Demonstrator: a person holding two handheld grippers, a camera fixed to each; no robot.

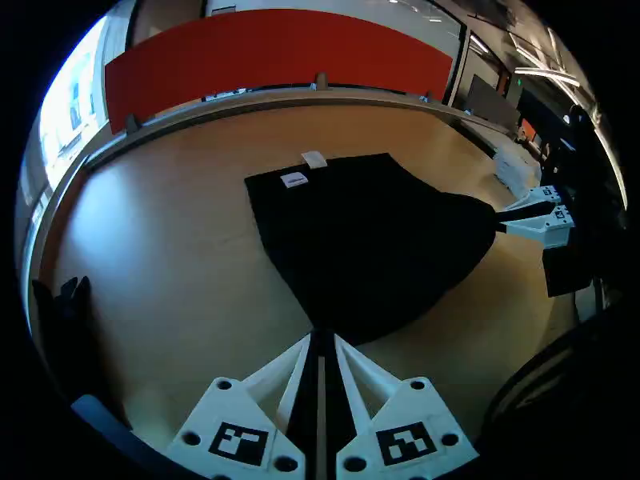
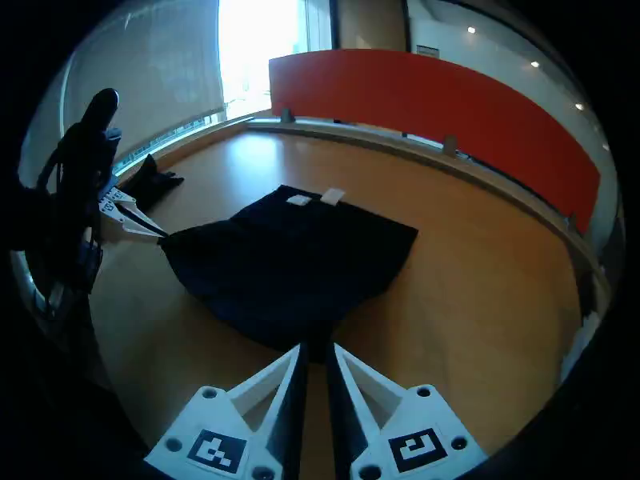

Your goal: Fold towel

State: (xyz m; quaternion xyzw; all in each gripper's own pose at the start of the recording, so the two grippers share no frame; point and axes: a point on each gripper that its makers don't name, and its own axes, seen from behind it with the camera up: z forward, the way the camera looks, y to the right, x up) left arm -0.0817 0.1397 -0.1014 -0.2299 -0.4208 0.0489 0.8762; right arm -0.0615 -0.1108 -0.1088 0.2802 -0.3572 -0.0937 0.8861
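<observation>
- I am working over a wooden table [image 1: 160,264] that is curving away to a red screen [image 1: 272,56] at 12 o'clock.
- A dark towel [image 1: 368,240] is lying across its middle.
- A small white block [image 1: 314,158] is sitting at the towel's 11 o'clock.
- A dark object [image 1: 68,296] is resting at the table's 9 o'clock edge.

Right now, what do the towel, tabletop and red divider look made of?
Towel: soft black cloth, matte; it sags and creases at the lifted corners. Tabletop: wood or wood-look laminate, tan, semi-gloss; window light glares off it. Red divider: rigid flat panel, even matte red; painted board or fabric-covered, cannot tell.
</observation>
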